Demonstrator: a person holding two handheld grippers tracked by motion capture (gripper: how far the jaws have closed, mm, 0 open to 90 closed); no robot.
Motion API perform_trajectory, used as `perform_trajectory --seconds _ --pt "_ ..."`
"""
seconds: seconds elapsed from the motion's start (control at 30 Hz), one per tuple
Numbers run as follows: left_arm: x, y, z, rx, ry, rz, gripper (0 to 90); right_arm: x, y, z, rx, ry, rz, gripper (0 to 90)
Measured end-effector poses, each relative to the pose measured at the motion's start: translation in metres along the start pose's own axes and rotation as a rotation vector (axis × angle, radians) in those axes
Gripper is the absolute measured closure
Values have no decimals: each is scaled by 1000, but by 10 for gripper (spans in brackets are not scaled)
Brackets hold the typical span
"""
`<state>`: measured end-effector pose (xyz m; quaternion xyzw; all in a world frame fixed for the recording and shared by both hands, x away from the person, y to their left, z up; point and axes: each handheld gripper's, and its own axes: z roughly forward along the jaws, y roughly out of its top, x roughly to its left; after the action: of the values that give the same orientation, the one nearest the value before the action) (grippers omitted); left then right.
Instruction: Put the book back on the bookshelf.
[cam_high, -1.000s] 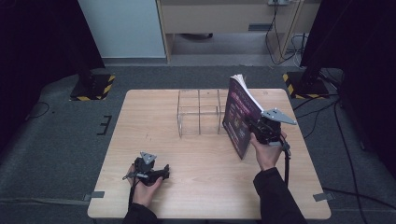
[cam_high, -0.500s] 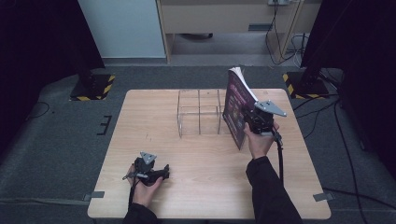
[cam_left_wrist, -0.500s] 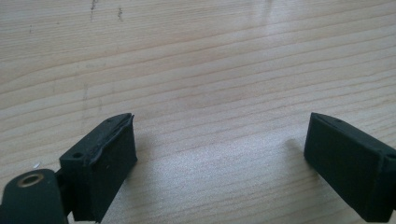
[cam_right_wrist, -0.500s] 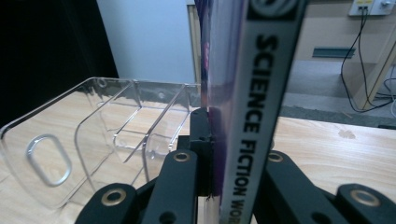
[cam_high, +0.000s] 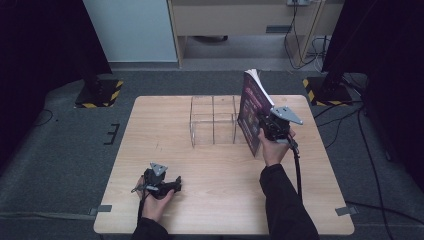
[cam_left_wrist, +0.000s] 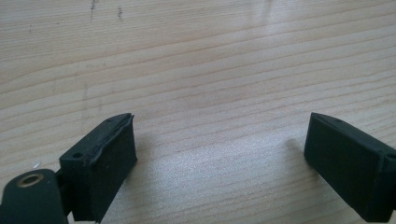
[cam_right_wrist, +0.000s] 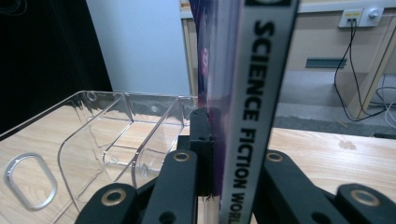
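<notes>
A dark purple book (cam_high: 251, 111) with a grey spine reading "SCIENCE FICTION" (cam_right_wrist: 252, 107) stands upright in my right gripper (cam_high: 267, 126), which is shut on it just right of a clear acrylic divider rack (cam_high: 213, 120). In the right gripper view the jaws clamp the book near its spine, and the rack (cam_right_wrist: 112, 135) lies to the left. My left gripper (cam_high: 172, 186) rests low on the table near the front left, held by a hand. Its jaws stand wide open over bare wood in the left gripper view (cam_left_wrist: 219, 154).
The wooden table (cam_high: 165, 135) stands on grey carpet. A wooden cabinet (cam_high: 240, 20) and a pale panel (cam_high: 130, 30) stand behind it. Black stands with yellow-striped bases (cam_high: 100, 92) flank the far corners, and cables (cam_high: 310, 40) lie at the back right.
My right gripper has carried the upright book a little to the left, closer to the clear rack. The left gripper has stayed where it was.
</notes>
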<state>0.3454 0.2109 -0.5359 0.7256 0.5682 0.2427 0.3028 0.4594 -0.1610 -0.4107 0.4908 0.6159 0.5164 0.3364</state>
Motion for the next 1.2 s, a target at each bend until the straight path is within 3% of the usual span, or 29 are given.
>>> perform_trajectory --seconds 0.23,0.53,0.87,1.2 --pt "0 0 0 0 0 0 81 -1 -4 0 -14 -7 -3 826" --pt "0 0 0 1 0 0 81 -4 -3 -2 10 7 -3 811" --pt "0 0 0 1 0 0 81 -4 -2 -5 12 13 -24 705" --pt "0 0 0 0 0 0 81 -4 -1 -6 14 32 -37 542"
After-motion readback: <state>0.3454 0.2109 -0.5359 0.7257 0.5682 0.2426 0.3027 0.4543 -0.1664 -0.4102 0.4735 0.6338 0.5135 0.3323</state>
